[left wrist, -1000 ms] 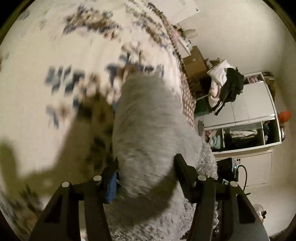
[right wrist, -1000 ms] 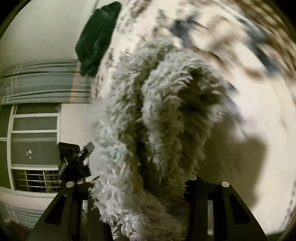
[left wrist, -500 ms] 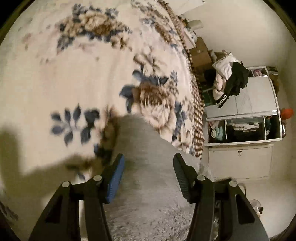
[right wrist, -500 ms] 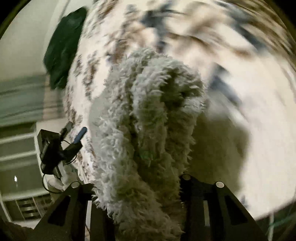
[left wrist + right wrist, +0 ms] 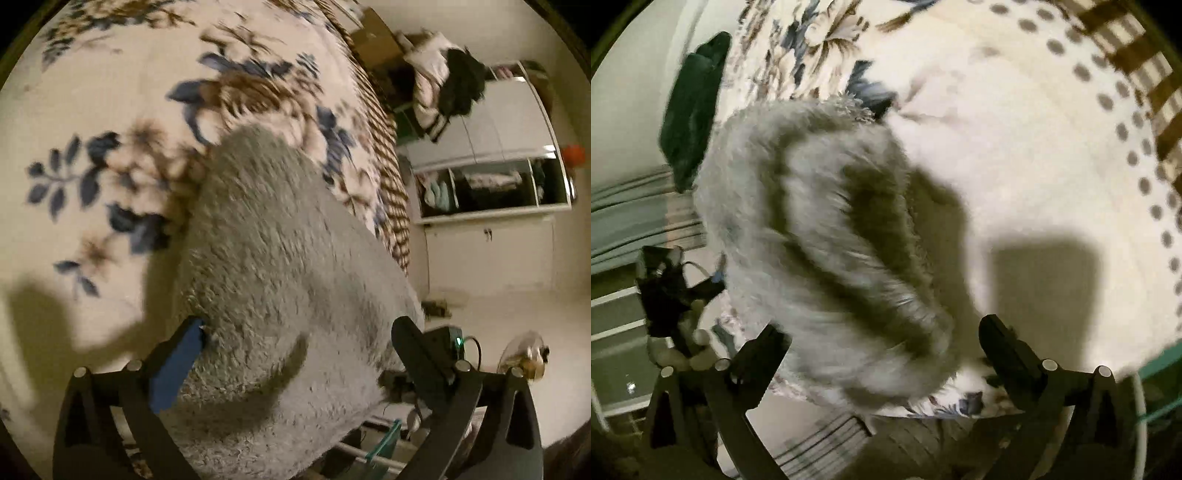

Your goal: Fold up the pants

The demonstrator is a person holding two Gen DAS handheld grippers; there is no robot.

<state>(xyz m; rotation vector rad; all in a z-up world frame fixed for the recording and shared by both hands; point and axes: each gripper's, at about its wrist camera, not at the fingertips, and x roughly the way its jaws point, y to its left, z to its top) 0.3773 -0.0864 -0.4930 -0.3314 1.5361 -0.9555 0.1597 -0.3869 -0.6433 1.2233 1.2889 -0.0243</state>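
Observation:
The fluffy grey pants (image 5: 280, 258) lie on a floral bedspread (image 5: 92, 110). In the left wrist view my left gripper (image 5: 295, 336) is open, its jaws wide on either side of the pants' near end, not pinching it. In the right wrist view the pants (image 5: 820, 229) lie bunched in thick folds on the bed (image 5: 1015, 147). My right gripper (image 5: 882, 343) is open too, jaws spread around the near end of the folds.
White wardrobes (image 5: 498, 166) and piled clothes (image 5: 447, 81) stand beyond the bed's right edge. A dark green cushion (image 5: 690, 107) lies at the bed's far left. A window and striped curtain (image 5: 628, 206) lie left. A black device (image 5: 665, 288) sits low left.
Both grippers have let go of the pants and opened. The pants now rest on the bed, and both views have shifted back towards the near edge.

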